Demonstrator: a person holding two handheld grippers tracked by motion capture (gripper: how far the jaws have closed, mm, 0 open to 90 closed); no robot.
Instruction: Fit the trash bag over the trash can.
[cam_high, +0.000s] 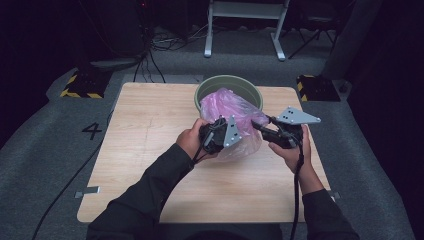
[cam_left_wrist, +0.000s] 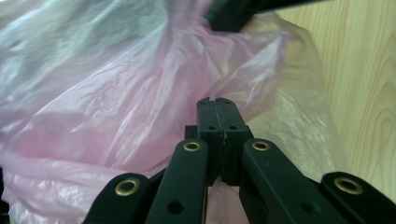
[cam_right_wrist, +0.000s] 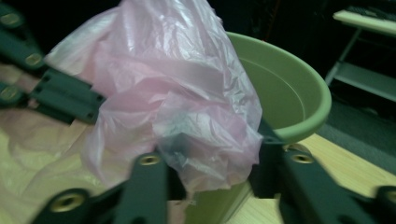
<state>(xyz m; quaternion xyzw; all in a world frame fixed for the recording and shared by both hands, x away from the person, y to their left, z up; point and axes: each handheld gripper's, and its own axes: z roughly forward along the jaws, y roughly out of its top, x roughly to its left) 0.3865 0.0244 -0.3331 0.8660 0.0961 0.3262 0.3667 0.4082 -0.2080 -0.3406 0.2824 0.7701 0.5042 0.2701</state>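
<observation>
Here, crinkly translucent pink plastic bag (cam_high: 231, 116) over round green tub (cam_high: 210, 89); left fingers (cam_left_wrist: 219, 122) clenched together, right fingers (cam_right_wrist: 268, 144) parted around film.

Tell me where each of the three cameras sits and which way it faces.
High view: above the person's side, looking forward and down at the table; forearms, left gripper, right gripper show.
Left gripper view: on that gripper, facing the pink bag; its jaws are shut.
Right gripper view: facing bag and green bin, film draped between its jaws.
All views share the bag.
</observation>
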